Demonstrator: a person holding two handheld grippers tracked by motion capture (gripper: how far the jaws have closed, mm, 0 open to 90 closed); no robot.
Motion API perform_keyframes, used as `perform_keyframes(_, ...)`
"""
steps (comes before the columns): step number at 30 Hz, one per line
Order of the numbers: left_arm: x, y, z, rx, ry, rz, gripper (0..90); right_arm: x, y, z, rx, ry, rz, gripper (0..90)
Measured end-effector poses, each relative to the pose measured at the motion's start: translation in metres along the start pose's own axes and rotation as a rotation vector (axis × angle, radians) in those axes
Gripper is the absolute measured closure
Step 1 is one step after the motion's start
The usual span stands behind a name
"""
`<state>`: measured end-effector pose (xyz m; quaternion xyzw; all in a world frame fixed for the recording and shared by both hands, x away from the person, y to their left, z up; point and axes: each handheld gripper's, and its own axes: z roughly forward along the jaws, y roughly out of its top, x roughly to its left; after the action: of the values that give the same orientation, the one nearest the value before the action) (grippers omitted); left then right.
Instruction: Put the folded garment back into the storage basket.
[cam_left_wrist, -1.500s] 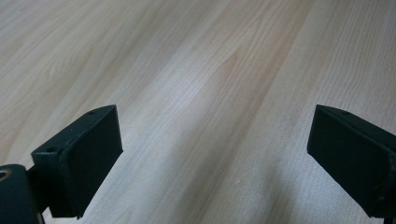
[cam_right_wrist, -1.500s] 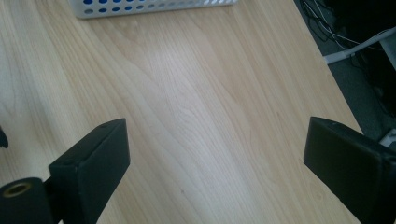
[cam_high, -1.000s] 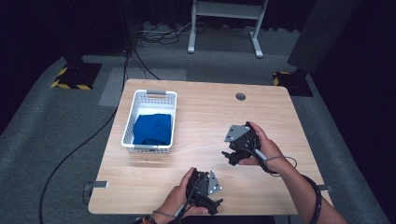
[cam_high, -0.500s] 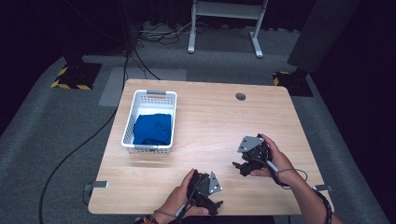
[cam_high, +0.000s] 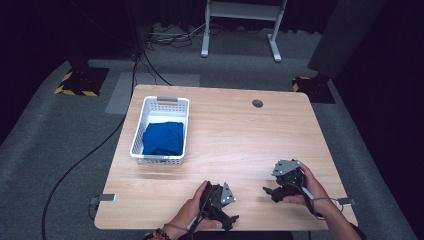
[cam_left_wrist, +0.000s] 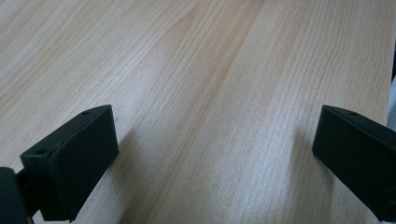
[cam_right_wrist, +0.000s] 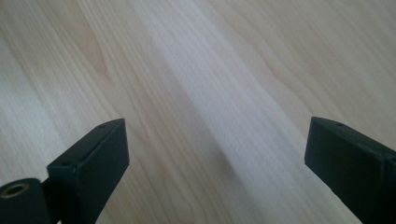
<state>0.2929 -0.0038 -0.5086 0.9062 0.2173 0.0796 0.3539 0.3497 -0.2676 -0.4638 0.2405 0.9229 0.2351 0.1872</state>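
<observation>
A white slotted basket (cam_high: 150, 106) stands on the left part of the wooden table (cam_high: 235, 135), and a folded blue cloth (cam_high: 163, 138) lies inside it. My left gripper (cam_high: 231, 218) rests low at the table's front edge, held by a hand. Its jaws stand wide apart over bare wood in the left gripper view (cam_left_wrist: 215, 154), with nothing between them. My right gripper (cam_high: 268, 191) sits near the front right of the table. It is open too, empty over bare wood in the right gripper view (cam_right_wrist: 217, 158).
A round cable hole (cam_high: 257, 103) lies near the table's far edge. A metal stand (cam_high: 240, 25) and cables (cam_high: 145, 65) are on the grey floor behind. A small bracket (cam_high: 102, 198) sticks out at the front left corner.
My right gripper has moved from the middle right of the table toward the front edge and lowered. The left gripper has stayed in place.
</observation>
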Motion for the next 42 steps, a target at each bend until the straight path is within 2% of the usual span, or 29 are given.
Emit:
perform_keyframes(5,0.001,0.001,0.001,0.001,-0.003,0.005,0.1,0.002,-0.029,0.000,-0.021,0.026,0.058,6.4)
perform_keyframes(11,0.000,0.001,0.001,0.001,0.000,0.002,0.1,0.006,-0.049,0.001,-0.054,0.056,0.113,5.5)
perform_keyframes(12,0.000,0.001,0.001,0.001,0.001,0.001,0.1,0.005,-0.058,0.000,-0.086,0.081,0.154,5.4)
perform_keyframes(17,0.000,0.001,0.001,0.001,0.000,0.001,0.1,0.001,-0.076,-0.001,-0.138,0.111,0.230,1.9)
perform_keyframes(23,0.000,0.001,0.001,-0.002,0.000,0.000,0.1,0.004,-0.094,-0.008,-0.185,0.071,0.275,0.7)
perform_keyframes(27,0.000,0.001,0.001,-0.001,0.001,0.001,0.1,0.005,-0.100,-0.012,-0.182,0.048,0.300,0.6)
perform_keyframes(42,0.000,0.000,0.000,-0.003,0.005,-0.004,0.1,0.006,-0.103,-0.014,-0.177,0.028,0.328,0.7)
